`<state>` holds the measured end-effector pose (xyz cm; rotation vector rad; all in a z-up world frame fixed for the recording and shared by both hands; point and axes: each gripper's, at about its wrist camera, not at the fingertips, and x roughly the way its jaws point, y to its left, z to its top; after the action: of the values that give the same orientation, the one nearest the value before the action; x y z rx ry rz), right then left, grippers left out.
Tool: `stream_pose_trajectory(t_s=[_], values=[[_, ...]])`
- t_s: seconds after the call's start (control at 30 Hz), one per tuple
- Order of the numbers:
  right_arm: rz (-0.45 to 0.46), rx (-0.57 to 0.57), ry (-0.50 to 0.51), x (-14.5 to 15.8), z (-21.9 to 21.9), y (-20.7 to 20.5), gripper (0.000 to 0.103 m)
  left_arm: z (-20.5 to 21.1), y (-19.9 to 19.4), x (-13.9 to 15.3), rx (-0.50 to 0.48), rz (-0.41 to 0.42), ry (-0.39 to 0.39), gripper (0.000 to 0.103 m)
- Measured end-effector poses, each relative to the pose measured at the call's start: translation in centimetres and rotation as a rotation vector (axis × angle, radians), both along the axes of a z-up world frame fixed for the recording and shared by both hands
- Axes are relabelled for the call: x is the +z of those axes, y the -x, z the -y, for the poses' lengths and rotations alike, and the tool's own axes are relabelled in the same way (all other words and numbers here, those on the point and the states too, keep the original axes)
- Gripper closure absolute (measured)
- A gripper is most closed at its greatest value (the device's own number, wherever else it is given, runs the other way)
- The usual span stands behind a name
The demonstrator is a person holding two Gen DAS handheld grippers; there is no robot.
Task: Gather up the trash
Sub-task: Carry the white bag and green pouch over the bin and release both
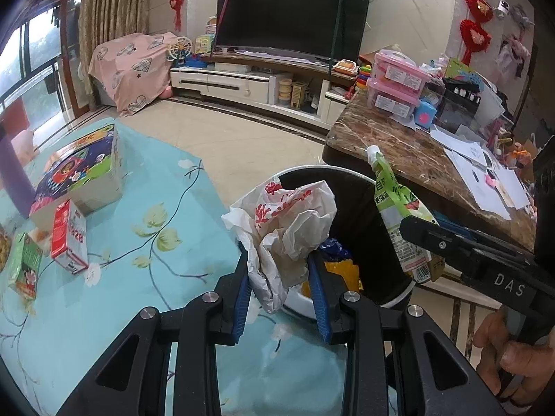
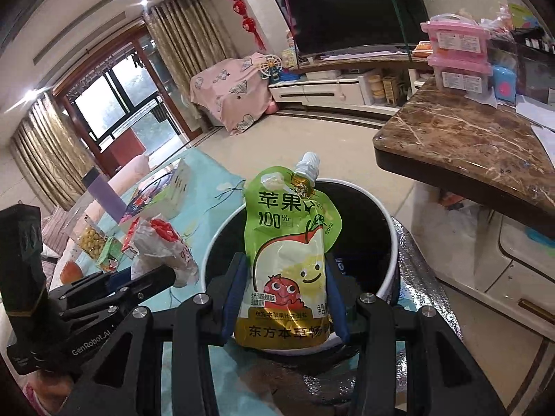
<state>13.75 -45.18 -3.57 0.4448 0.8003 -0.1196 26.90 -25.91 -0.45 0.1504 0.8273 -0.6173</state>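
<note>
We hold the left tool clamped on a crumpled bag, white with red print; its blue pads press the bag's lower part from both sides. The bag sits upright between the fingers, just over the near rim of the bin, at the edge of the desk with its blue floral cloth. Inside the bin we see a bit of blue and yellow trash, partly hidden behind the tool.

Our right tool is closed on a green pouch with a white cap, gripping its lower half between the blue pads. The pouch stands upright, cap up, directly above the bin's dark opening. In the left wrist view the same pouch hangs over the bin's right side, held by the right tool, with a hand on the handle below.

Still lying on the desk to the left are a red carton, tilted on its end, a green carton near it, and a big picture box behind them. A purple cylinder stands at the far left edge. A marble table cluttered with papers and pink boxes stands beyond the bin, and a TV is mounted at the back of the room.
</note>
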Motion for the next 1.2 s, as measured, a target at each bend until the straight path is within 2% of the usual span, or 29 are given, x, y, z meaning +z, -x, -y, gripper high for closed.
stream_pose_trajectory(t_s=[1.2], values=[[-0.043,-0.029,-0.030,-1.6,2.0,-1.2,0.059,3.1,-1.7,-1.0,-0.027,-0.003,-0.047,0.072]])
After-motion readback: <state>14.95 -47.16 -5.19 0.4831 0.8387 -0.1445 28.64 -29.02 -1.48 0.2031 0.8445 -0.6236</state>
